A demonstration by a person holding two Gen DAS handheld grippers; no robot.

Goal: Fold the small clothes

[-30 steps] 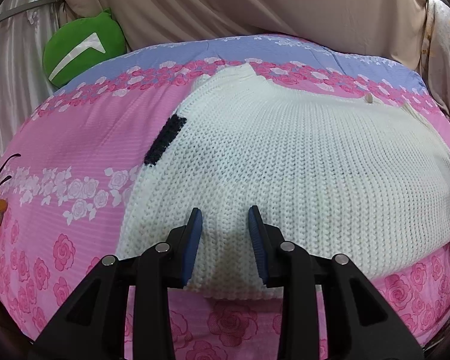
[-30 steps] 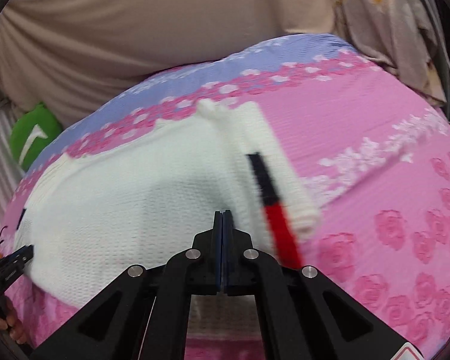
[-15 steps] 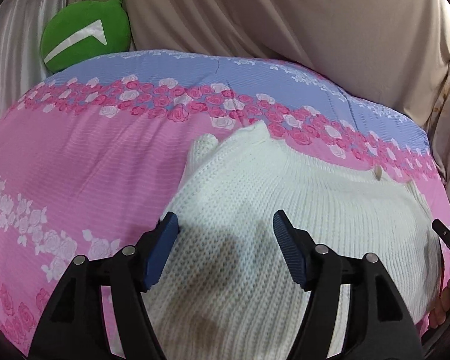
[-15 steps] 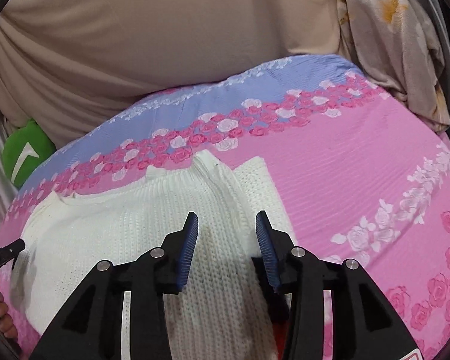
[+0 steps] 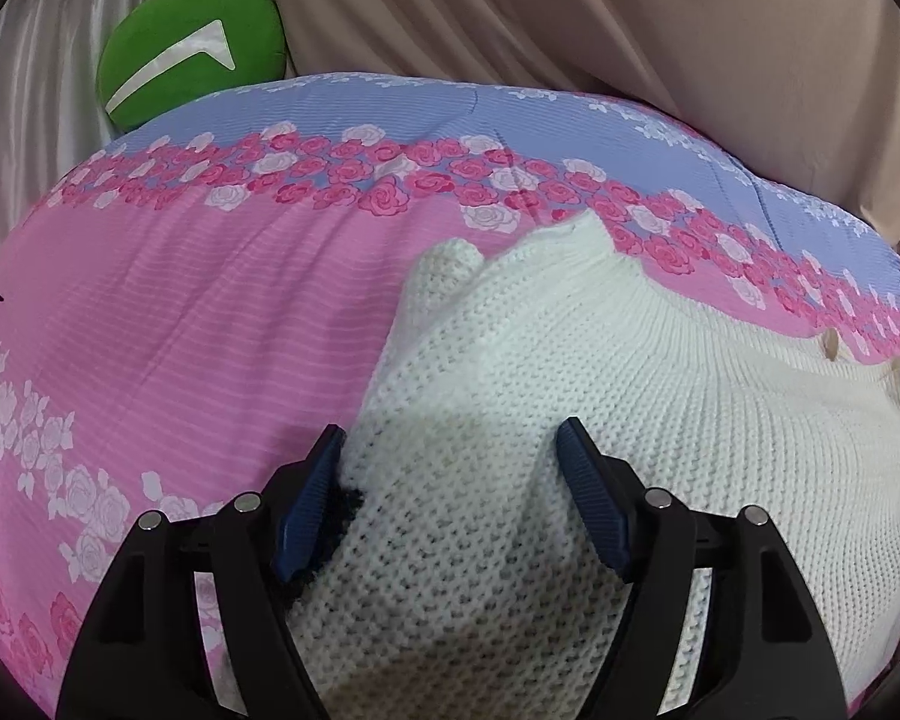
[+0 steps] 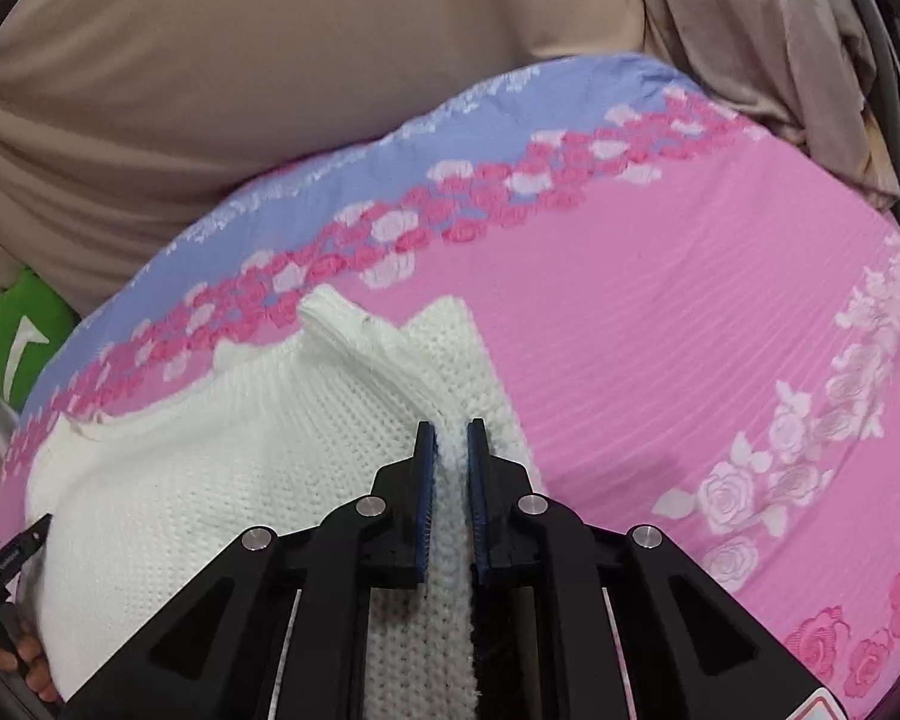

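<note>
A small white knit sweater lies flat on the pink rose-print bed cover. My left gripper is open, its blue pads straddling the sweater's left edge, where a bit of dark trim shows by the left pad. In the right wrist view the sweater has its right side folded inward. My right gripper is shut on a ridge of that folded knit fabric near the right edge. The left gripper's tip shows at the far left there.
A green plush cushion sits at the back left against a beige curtain. A lilac band of the cover runs along the far edge. Floral cloth hangs at the back right.
My right gripper has closed from open onto the sweater's folded right part. My left gripper stays open over the left edge and has shifted slightly closer.
</note>
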